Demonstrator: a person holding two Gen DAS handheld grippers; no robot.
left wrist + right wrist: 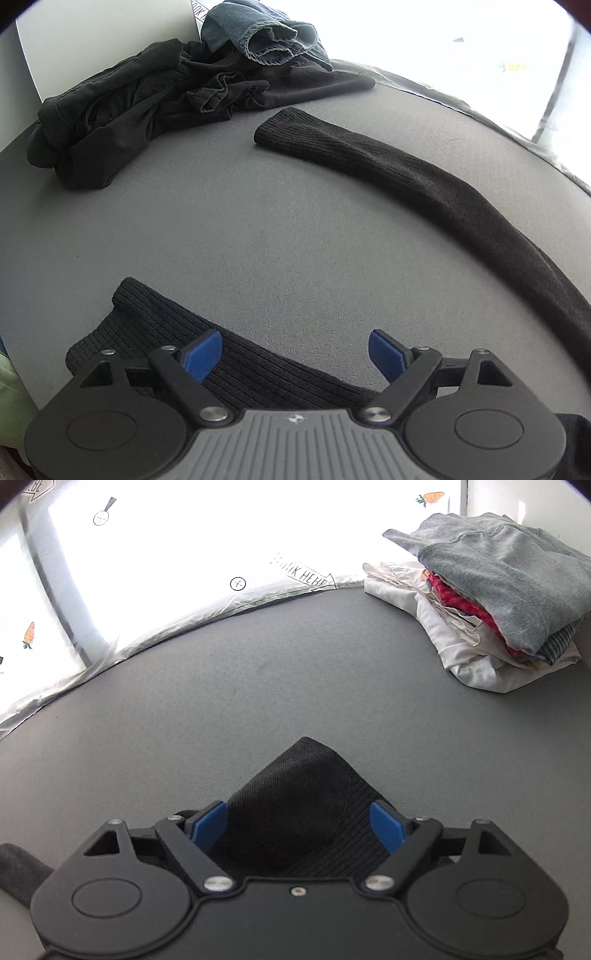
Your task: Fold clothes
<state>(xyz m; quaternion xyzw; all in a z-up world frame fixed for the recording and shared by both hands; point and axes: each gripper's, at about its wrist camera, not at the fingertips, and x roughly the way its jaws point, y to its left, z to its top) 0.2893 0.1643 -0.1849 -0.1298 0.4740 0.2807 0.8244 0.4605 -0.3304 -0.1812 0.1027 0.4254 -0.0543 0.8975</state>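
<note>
Black ribbed knit garment (pixel 229 354) lies flat on the grey table (pixel 258 229), right under both your grippers. Your left gripper (pixel 295 354) has its blue pads (pixel 205 354) spread wide, nothing between them; one ribbed cuffed end sits beneath the left pad, and the right pad is over bare table. Your right gripper (pixel 297 825) is also spread apart, with a raised corner of the same knit (pixel 306 794) poking up between the pads, not pinched. Left view only: a long ribbed sleeve (pixel 424 184) curving across the table to the right, and a rumpled dark clothes heap (pixel 147 107) with a denim piece (pixel 266 33) on top, far left. Right view only: a folded stack (pixel 491 602), grey on top, red and white below, far right, plus a printed plastic sheet (pixel 221 572) along the table's back edge.
</note>
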